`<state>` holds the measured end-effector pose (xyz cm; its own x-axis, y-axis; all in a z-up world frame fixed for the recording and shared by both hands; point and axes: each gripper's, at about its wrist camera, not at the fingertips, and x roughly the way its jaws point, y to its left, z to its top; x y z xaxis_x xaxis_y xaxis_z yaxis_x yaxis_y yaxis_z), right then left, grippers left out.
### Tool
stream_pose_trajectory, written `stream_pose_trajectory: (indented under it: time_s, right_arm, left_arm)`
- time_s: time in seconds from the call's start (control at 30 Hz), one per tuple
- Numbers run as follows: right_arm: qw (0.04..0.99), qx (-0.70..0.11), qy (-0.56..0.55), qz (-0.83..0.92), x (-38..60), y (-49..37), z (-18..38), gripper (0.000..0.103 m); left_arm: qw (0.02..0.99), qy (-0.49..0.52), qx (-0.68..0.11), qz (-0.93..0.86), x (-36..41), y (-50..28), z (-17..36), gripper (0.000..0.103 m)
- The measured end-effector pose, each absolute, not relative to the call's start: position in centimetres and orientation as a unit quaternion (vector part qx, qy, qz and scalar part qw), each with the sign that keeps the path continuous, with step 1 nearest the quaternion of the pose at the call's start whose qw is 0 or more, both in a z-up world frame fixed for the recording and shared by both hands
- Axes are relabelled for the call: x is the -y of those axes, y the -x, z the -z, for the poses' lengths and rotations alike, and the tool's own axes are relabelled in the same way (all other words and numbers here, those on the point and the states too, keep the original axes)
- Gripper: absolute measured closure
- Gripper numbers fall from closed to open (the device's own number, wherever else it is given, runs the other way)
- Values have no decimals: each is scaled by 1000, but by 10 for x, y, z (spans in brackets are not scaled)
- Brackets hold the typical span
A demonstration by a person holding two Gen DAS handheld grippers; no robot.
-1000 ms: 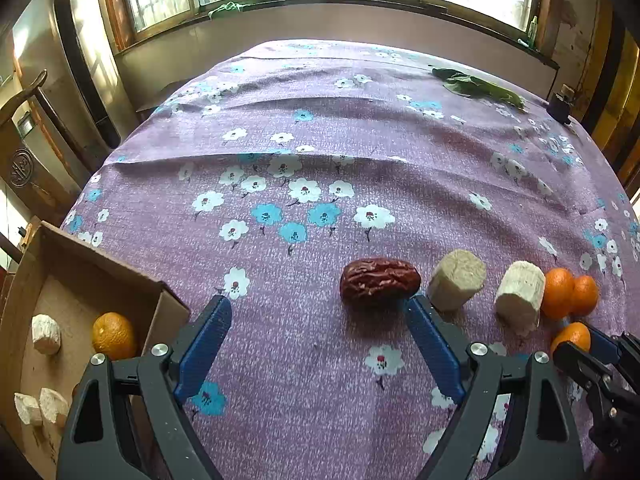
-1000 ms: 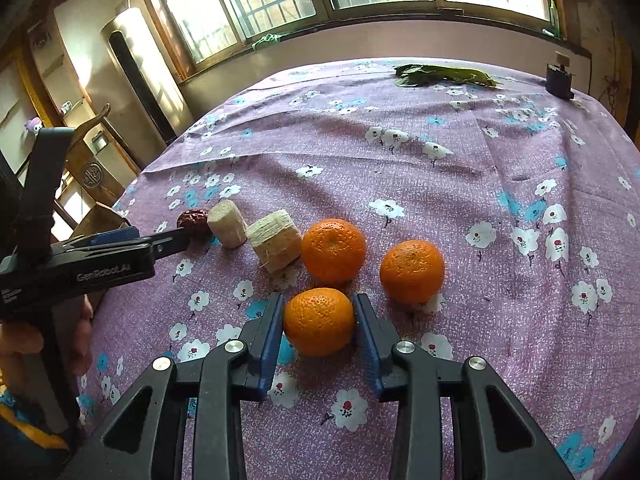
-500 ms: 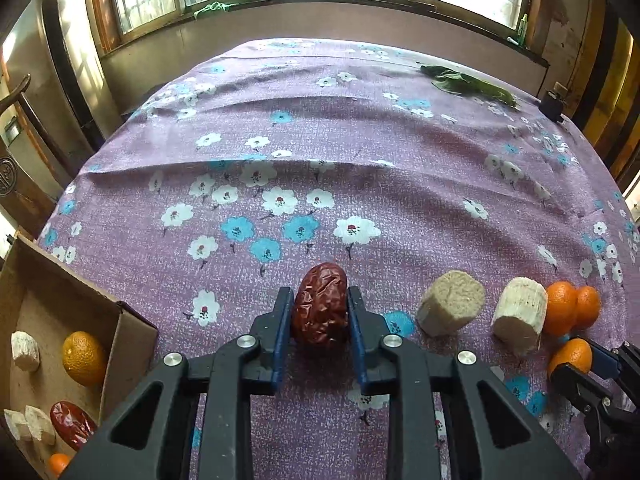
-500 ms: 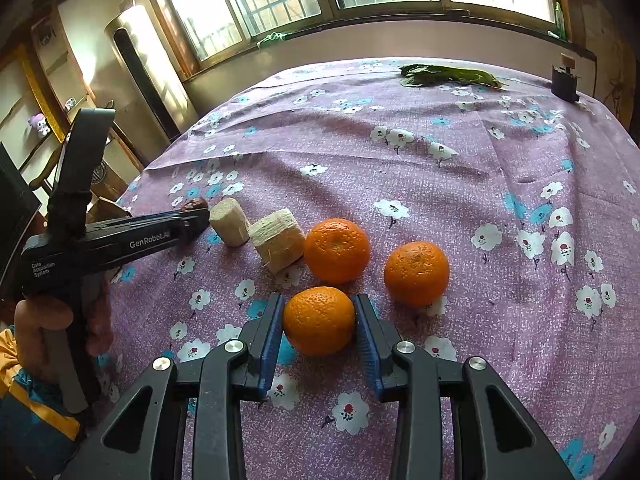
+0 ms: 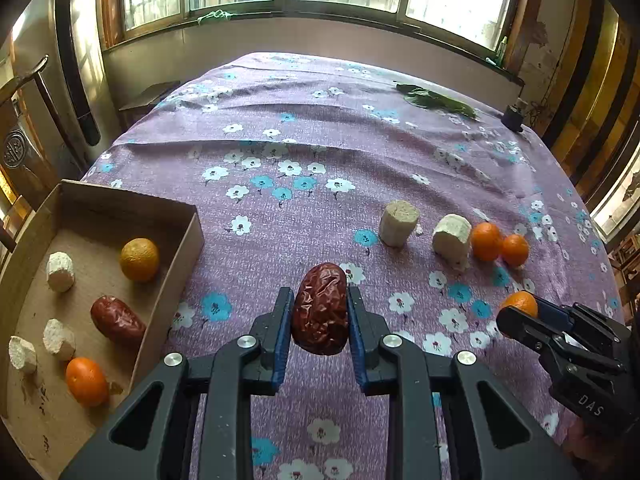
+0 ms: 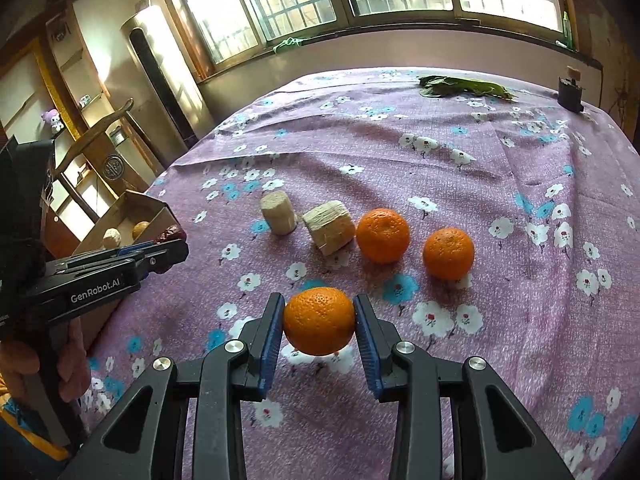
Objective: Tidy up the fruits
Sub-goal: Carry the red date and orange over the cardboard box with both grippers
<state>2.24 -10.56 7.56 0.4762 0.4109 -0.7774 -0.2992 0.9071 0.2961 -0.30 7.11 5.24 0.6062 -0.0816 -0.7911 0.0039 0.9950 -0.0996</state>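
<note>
My left gripper (image 5: 319, 312) is shut on a wrinkled red date (image 5: 320, 307) and holds it above the purple flowered cloth, right of the cardboard box (image 5: 188, 240). Inside that box lie an orange (image 5: 139, 259), another red date (image 5: 117, 319), a second orange (image 5: 86, 381) and several pale sugarcane chunks (image 5: 60, 271). My right gripper (image 6: 319, 320) is shut on an orange (image 6: 319, 320), lifted just off the cloth. Two sugarcane chunks (image 6: 278, 213) (image 6: 329, 227) and two more oranges (image 6: 382, 235) (image 6: 448, 253) rest beyond it. The left gripper (image 6: 170, 246) shows at the left of the right wrist view.
Green leaves (image 6: 464, 87) and a small dark object (image 6: 569, 94) lie near the table's far edge under the windows. A wooden chair (image 6: 100, 132) stands past the left edge, behind the box. A hand (image 6: 68, 364) grips the left tool.
The left gripper closed on the red date and lifted it toward the box, which now shows more fully. The right gripper raised its orange slightly off the cloth.
</note>
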Motion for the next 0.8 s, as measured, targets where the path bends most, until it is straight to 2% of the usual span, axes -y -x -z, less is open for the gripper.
stream_pose_trajectory:
  time_s: [0.8]
  right_arm:
    - [842, -452, -23, -295, -1, 33, -108, 64]
  left_arm:
    - [910, 42, -409, -56, -167, 97, -74, 78]
